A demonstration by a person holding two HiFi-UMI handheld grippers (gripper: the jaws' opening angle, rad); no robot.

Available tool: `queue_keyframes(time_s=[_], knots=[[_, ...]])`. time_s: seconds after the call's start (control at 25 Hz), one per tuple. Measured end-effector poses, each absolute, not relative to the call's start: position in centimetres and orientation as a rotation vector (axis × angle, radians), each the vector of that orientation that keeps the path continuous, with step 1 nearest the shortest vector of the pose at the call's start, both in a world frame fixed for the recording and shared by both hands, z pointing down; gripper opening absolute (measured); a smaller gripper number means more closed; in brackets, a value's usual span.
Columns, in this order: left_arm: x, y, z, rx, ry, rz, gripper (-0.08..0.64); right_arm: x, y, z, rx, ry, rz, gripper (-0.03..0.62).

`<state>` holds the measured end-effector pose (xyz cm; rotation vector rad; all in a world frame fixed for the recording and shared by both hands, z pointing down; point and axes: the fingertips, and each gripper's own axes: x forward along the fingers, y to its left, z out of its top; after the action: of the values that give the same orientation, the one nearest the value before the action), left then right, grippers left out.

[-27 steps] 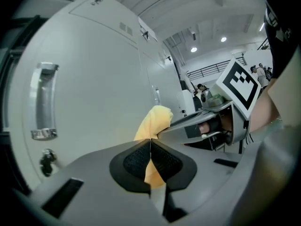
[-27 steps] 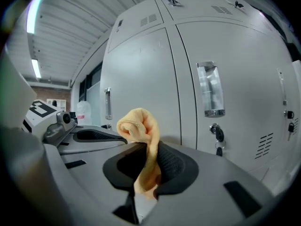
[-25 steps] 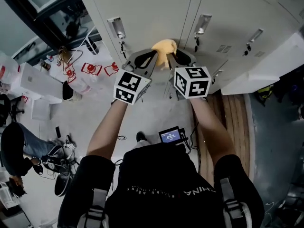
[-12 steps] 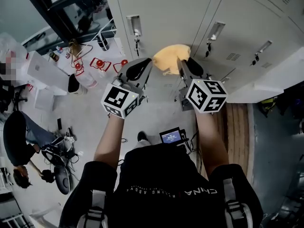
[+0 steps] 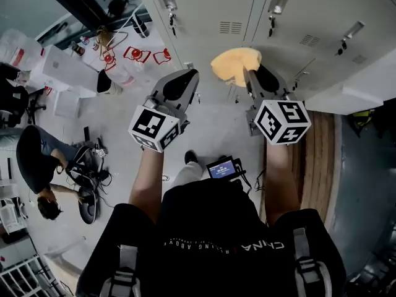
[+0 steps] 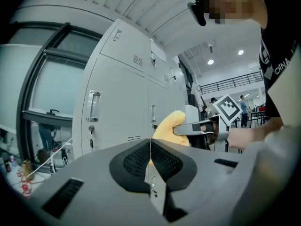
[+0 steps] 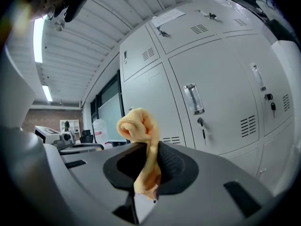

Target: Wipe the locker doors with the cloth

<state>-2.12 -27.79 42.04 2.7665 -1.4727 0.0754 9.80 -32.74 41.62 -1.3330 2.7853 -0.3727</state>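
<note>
- Far left, a seated person in dark clothes [image 5: 37, 159] and a tangle of black cables [image 5: 86, 172] take up the floor. A sidestep that way looks cramped, and a foot could catch a cable.
- The left gripper [image 5: 184, 82] has its jaws pressed together on nothing. It hangs just beside the cloth, so a wide sweep leftward could knock the two tools together.
- The pale grey metal locker doors [image 5: 210, 5] offer broad flat panels. The raised chrome handles [image 7: 193, 98] and the small dangling keys [image 7: 201, 124] stand proud of them, and a pass across these would likely snag the fabric.
- The yellow-orange bunched cloth [image 5: 233, 64] sits in front of the lower doors. No view shows it touching one.
- The right gripper [image 5: 252, 74] is clamped on a narrow tail of that cloth, with the wad standing free above the jaws. Hard pressure or drag could pull it out. Bare plastic might then scrape the paint.
- At the feet lies a small lit-screen device [image 5: 221, 168], which is easy to kick.
- Right, brown wooden planks [image 5: 315, 159] and a white ledge [image 5: 352, 94] bound the room for movement.
</note>
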Motion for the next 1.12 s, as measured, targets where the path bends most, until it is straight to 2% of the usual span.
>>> queue_keyframes(time_s=[0.4,0.8,1.12], knots=[[-3.1,-18.5,42.1,2.801,-1.480,0.058,0.020,9.3,-21.8,42.4,-1.341,2.827,-0.288,0.084],[-8.5,-4.0,44.6,2.761,-1.479,0.113,0.020,4.7,-7.5,44.2,-1.515,2.811,-0.248,0.084],[-7.5,2.4,45.5,2.750,-1.479,0.063,0.020,5.2,0.6,44.7,-1.567,2.826,-0.229,0.084]])
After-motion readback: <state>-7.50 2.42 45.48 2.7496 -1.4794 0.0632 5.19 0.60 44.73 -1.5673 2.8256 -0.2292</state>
